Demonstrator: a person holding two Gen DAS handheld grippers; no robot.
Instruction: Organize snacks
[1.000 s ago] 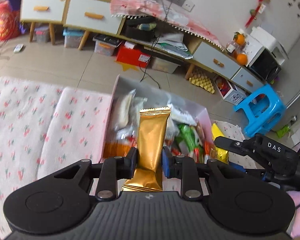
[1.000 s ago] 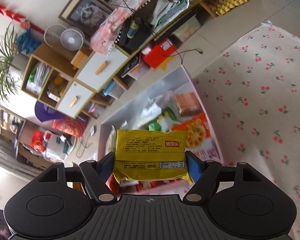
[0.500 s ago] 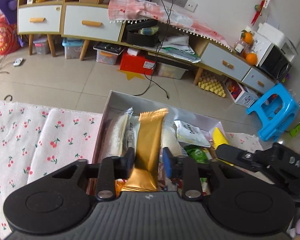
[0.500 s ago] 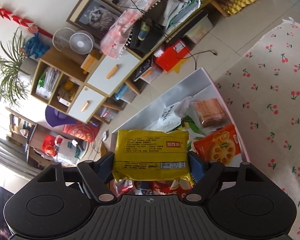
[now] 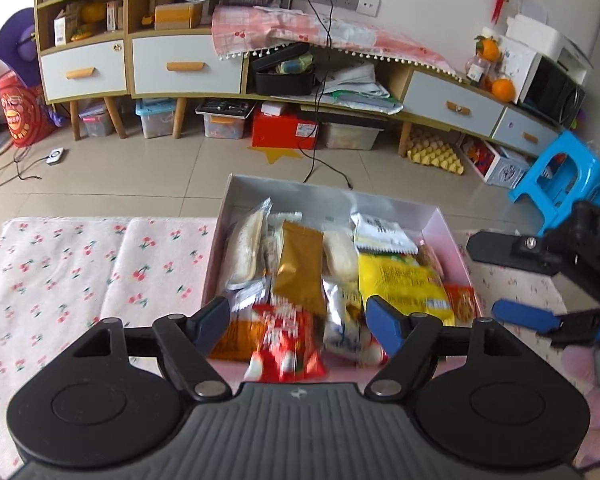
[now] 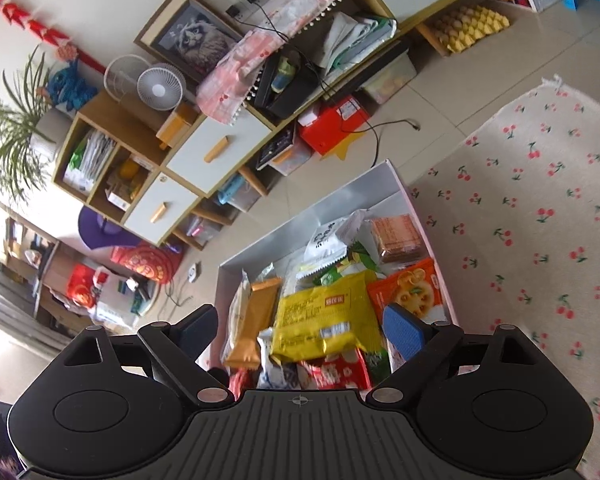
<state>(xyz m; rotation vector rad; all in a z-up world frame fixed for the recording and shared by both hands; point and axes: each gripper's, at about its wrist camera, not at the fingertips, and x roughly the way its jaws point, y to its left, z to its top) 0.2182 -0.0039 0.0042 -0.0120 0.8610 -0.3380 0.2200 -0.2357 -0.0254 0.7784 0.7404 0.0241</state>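
Observation:
A white box (image 5: 332, 194) full of snack packets sits on the cherry-print cloth (image 5: 80, 268). My left gripper (image 5: 300, 322) is open above its near end; the gold packet (image 5: 300, 270) lies loose among the snacks. My right gripper (image 6: 300, 326) is open over the box (image 6: 312, 216); the yellow packet (image 6: 324, 316) lies free on the pile beside the gold packet (image 6: 256, 320). The right gripper also shows at the right in the left wrist view (image 5: 548, 292).
An orange cookie packet (image 6: 412, 288) and a red packet (image 5: 284, 340) lie in the box. Beyond the cloth are tiled floor, a low cabinet (image 5: 160, 64), storage bins, a red box (image 5: 284, 130) and a blue stool (image 5: 560, 176).
Both grippers opened. The gold packet dropped from the left gripper and the yellow packet from the right gripper into the box. Both grippers rose and tilted back.

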